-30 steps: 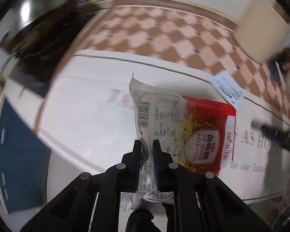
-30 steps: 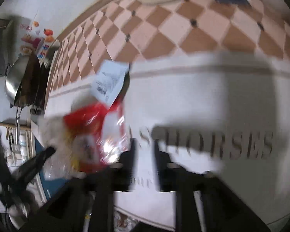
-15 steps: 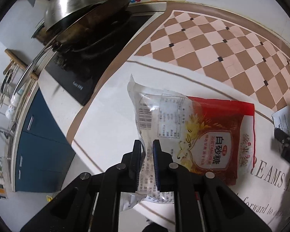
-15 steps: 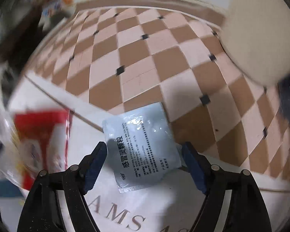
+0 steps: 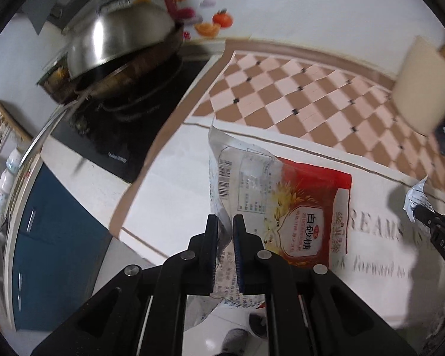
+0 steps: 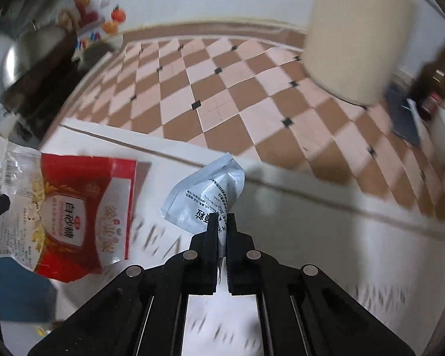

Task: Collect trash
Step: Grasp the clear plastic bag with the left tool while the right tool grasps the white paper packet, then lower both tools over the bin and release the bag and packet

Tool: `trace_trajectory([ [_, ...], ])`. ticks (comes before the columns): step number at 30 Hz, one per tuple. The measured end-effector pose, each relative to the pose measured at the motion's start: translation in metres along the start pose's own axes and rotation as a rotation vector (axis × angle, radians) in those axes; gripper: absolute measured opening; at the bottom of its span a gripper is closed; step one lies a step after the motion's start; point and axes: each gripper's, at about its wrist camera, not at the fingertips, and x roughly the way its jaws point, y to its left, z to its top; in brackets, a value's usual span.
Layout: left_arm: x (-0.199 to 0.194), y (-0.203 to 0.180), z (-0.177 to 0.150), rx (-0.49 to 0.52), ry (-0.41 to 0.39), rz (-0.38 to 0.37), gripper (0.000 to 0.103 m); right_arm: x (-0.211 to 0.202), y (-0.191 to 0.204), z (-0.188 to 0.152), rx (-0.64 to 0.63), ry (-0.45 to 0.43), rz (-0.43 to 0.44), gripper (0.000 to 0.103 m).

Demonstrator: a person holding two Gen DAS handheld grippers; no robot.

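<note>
My left gripper (image 5: 225, 222) is shut on the clear edge of a red and clear sugar bag (image 5: 284, 207) and holds it up above the white counter mat. The bag also shows at the left of the right wrist view (image 6: 74, 207). My right gripper (image 6: 221, 221) is shut on a small pale blue sachet (image 6: 206, 198) with black print, crumpled and lifted off the mat. The sachet (image 5: 415, 198) and right gripper (image 5: 422, 212) show at the right edge of the left wrist view.
A steel-lidded wok (image 5: 118, 47) sits on a black cooktop (image 5: 139, 118) at the back left. A cream cylindrical container (image 6: 356, 35) stands at the back right on the brown checkered mat (image 6: 222, 95). Blue cabinet fronts (image 5: 44, 237) lie below the counter edge.
My right gripper, open around the flat sachet half a second ago, has shut on it and lifted it. My left gripper still holds the sugar bag and has swung its view.
</note>
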Motion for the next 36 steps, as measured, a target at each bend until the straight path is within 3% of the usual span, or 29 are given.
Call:
trace_trajectory([
  [7,-0.055,0.039,-0.047,0.116,-0.086,-0.106,0.007,-0.09,0.016,-0.084,0.191,-0.073,-0.024,0.004],
  [12,-0.086,0.058,-0.09,0.226,-0.149,-0.1,0.007,-0.14,0.038,-0.156,0.276,-0.109,-0.041,0.004],
  [17,-0.098,0.079,-0.138,0.27,-0.142,-0.096,0.007,-0.166,0.068,-0.226,0.27,-0.072,-0.041,0.004],
  [20,-0.094,0.087,-0.162,0.261,-0.095,-0.097,0.007,-0.17,0.079,-0.262,0.26,-0.035,-0.034,0.004],
  [26,-0.058,0.079,-0.208,0.276,0.034,-0.075,0.007,-0.14,0.071,-0.317,0.302,0.073,-0.006,0.004],
  [29,-0.017,0.059,-0.232,0.295,0.11,-0.055,0.007,-0.11,0.062,-0.342,0.321,0.13,0.003,0.004],
  [36,0.153,-0.021,-0.298,0.283,0.289,-0.009,0.008,0.017,0.022,-0.405,0.404,0.257,0.002,0.004],
])
